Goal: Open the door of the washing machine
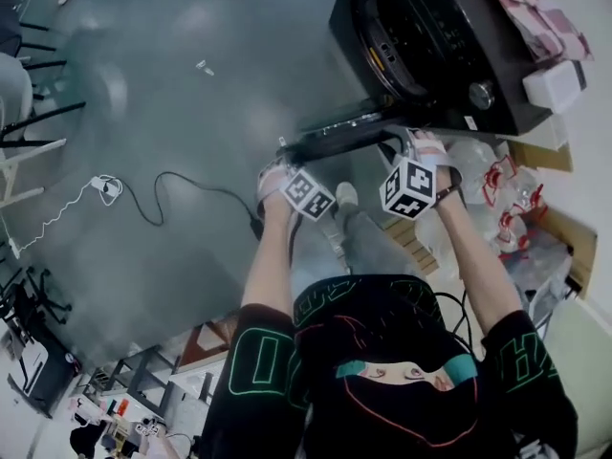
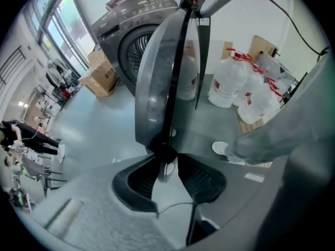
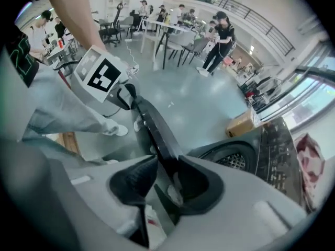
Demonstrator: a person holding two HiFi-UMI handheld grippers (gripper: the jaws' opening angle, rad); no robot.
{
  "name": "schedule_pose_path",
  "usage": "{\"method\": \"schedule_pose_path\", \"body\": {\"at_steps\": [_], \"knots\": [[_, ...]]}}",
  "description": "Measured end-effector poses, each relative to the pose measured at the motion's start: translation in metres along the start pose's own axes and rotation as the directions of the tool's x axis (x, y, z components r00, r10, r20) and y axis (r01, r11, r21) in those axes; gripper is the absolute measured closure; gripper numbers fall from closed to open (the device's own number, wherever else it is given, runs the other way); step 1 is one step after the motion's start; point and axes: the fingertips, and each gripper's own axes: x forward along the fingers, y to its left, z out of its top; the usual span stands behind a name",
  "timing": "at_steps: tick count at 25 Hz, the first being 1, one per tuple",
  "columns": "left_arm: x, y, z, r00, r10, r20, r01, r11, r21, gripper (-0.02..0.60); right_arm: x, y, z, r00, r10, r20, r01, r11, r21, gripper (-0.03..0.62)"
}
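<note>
Hidden/cut off: washing machine [image 1: 430, 36] was cut by the top edge of the head view. Jaw tips of both grippers weren't made out there, masked by hands & door rim.
Hard to read: door [image 1: 335, 138] showed edge-on in both gripper views, so its face was barely visible. Panel print was illegible.
Door location: stood open, lying as a dark strip across centre of the head view, below-left of the drum [image 2: 137, 51].
Materials/shapes: door was round, dark, w/ a glossy rim. Drum was perforated metal. Machine body was dark grey. Floor [image 1: 191, 84] was smooth grey w/ a sheen.
Left gripper [image 2: 166, 166]: black ribbed pads closed on the door's lower rim, w/ the rim filling the gap at the tips.
Right gripper [image 3: 167, 174]: pads closed on the door edge, which ran up-left out of the gap.
Marker cubes: left cube [image 1: 308, 194] & right cube [image 1: 409, 187] were white w/ black squares.
Arms: both forearms reached up-frame from lower centre, grippers pointing steeply down at the door, one near each end.
Surroundings: white plastic bags [image 1: 497, 194] w/ red ties lay at right. A cardboard box [image 2: 102, 77] sat beside the machine.
</note>
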Motion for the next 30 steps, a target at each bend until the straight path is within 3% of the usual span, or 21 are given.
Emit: {"method": "schedule_pose_path", "body": {"at_steps": [2,4,6,7,9,12,13,15,16,17,18,21,23,25,26,28,30], "knots": [[-0.008,-0.01,-0.009,0.994,0.056,-0.089,-0.06,0.997,-0.046,0.462,-0.007,0.005,-0.007,0.998,-0.014,0.068,0.013,1.0,0.015,0.464],[-0.026,-0.005,-0.011,0.982,0.139,-0.125,-0.155,0.979,-0.13,0.482,-0.019,-0.003,-0.01,0.989,-0.035,0.142,0.024,0.997,0.075,0.463],[-0.058,0.007,-0.013,0.965,0.24,-0.108,-0.261,0.924,-0.279,0.535,-0.034,-0.014,-0.008,0.973,-0.048,0.225,0.011,0.987,0.162,0.464],[-0.078,0.016,-0.014,0.953,0.29,-0.091,-0.302,0.876,-0.376,0.563,-0.04,-0.021,-0.005,0.963,-0.057,0.264,0.001,0.978,0.209,0.464],[-0.122,0.03,-0.01,0.929,0.369,-0.038,-0.323,0.756,-0.57,0.569,-0.055,-0.034,0.0,0.938,-0.085,0.337,-0.032,0.944,0.329,0.465],[-0.192,0.047,0.003,0.874,0.477,0.087,-0.24,0.58,-0.779,0.571,-0.085,-0.054,0.015,0.874,-0.165,0.458,-0.119,0.841,0.529,0.473],[-0.214,0.056,0.008,0.844,0.521,0.127,-0.197,0.522,-0.83,0.571,-0.096,-0.063,0.024,0.845,-0.197,0.498,-0.149,0.807,0.571,0.48],[-0.259,0.078,0.016,0.762,0.621,0.184,-0.103,0.396,-0.912,0.571,-0.121,-0.086,0.045,0.774,-0.265,0.575,-0.209,0.751,0.627,0.508],[-0.284,0.091,0.021,0.715,0.668,0.204,-0.056,0.346,-0.936,0.571,-0.135,-0.1,0.055,0.733,-0.303,0.609,-0.238,0.724,0.647,0.531],[-0.309,0.104,0.028,0.666,0.711,0.223,-0.021,0.317,-0.948,0.571,-0.151,-0.116,0.063,0.69,-0.342,0.638,-0.268,0.699,0.664,0.579],[-0.335,0.117,0.036,0.618,0.748,0.242,-0.003,0.31,-0.951,0.571,-0.168,-0.131,0.071,0.647,-0.379,0.662,-0.296,0.675,0.676,0.591],[-0.412,0.15,0.054,0.48,0.831,0.282,-0.025,0.335,-0.942,0.571,-0.225,-0.169,0.089,0.524,-0.475,0.707,-0.351,0.636,0.687,0.591],[-0.458,0.167,0.053,0.395,0.88,0.265,-0.052,0.309,-0.95,0.571,-0.262,-0.185,0.098,0.459,-0.52,0.721,-0.358,0.635,0.685,0.591],[-0.492,0.172,0.048,0.323,0.92,0.222,-0.076,0.259,-0.963,0.571,-0.289,-0.195,0.098,0.423,-0.544,0.724,-0.343,0.643,0.684,0.591],[-0.504,0.17,0.048,0.288,0.933,0.213,-0.085,0.247,-0.965,0.571,-0.297,-0.198,0.096,0.415,-0.555,0.721,-0.329,0.647,0.688,0.591],[-0.517,0.164,0.055,0.231,0.948,0.219,-0.108,0.249,-0.962,0.571,-0.306,-0.2,0.09,0.406,-0.573,0.712,-0.291,0.657,0.695,0.591],[-0.517,0.156,0.062,0.21,0.952,0.224,-0.136,0.256,-0.957,0.571,-0.308,-0.198,0.087,0.407,-0.574,0.711,-0.249,0.679,0.691,0.591]]}}
